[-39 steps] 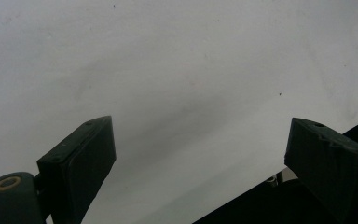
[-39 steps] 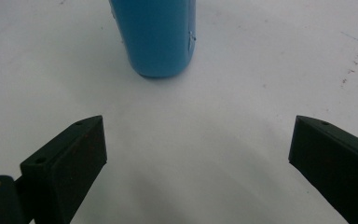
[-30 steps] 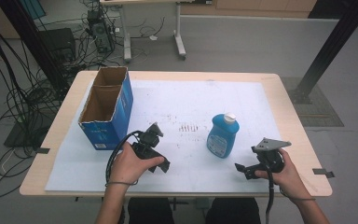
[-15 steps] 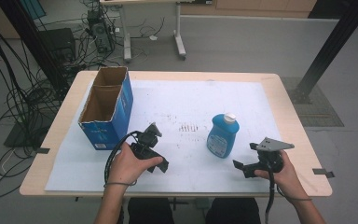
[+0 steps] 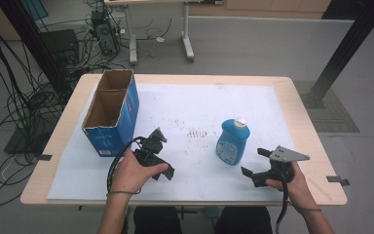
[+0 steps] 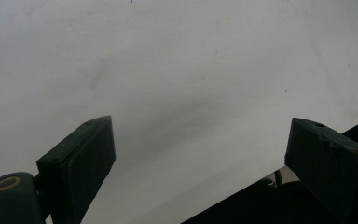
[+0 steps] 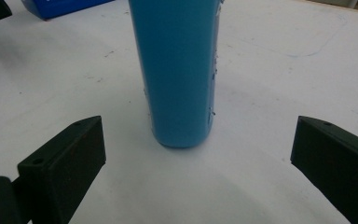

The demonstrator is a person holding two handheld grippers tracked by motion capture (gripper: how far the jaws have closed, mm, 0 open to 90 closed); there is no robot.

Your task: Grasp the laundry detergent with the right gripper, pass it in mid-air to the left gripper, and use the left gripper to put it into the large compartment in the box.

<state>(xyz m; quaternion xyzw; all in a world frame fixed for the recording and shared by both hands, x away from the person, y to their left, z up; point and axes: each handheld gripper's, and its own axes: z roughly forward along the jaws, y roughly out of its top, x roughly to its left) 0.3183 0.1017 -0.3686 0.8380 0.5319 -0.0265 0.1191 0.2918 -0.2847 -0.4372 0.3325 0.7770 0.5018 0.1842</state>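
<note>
Blue bottle (image 5: pixel 233 142) upright on white mat (image 5: pixel 195 107), centre-right. Right gripper (image 5: pixel 259 165) at its 4 o'clock, jaws wide, empty, aimed at base, likely lining up grasp. Left gripper (image 5: pixel 161 155) wide, empty, idle near cardboard box (image 5: pixel 111 113).

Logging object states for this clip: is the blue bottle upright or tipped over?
Upright. The blue bottle stands on its base on the white mat, white cap on top; the right gripper view shows its base flat on the mat.
</note>
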